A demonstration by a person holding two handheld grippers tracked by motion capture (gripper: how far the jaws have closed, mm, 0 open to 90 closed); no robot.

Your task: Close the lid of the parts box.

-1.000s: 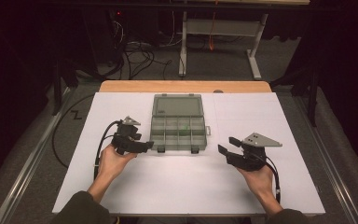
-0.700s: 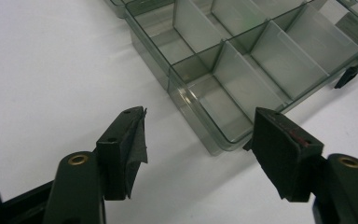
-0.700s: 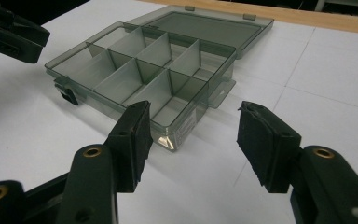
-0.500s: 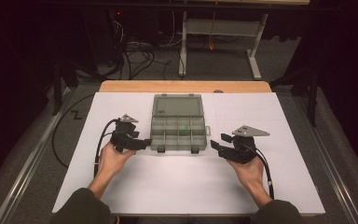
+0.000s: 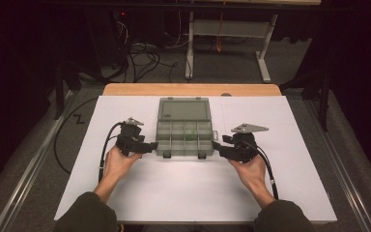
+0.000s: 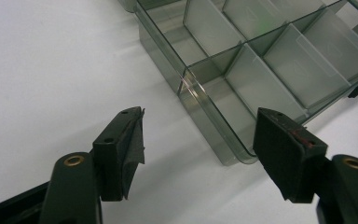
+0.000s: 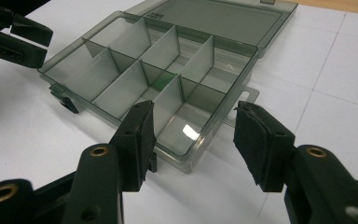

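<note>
While you flank the open box, read as follows:
Organizer box: mid-tabletop, lid back, compartments bare.
Left hand-held gripper: open astride near-left corner.
Right hand-held gripper: open, just been narrowing around near-right corner.
Advice: seat both pads squarely on walls before squeezing.

Left gripper gaping; right gripper agape, jaws just narrowing.

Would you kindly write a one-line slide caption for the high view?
Two hand-held grippers, left gripper and right gripper, flank an open compartment box on a white table, jaws open.
</note>
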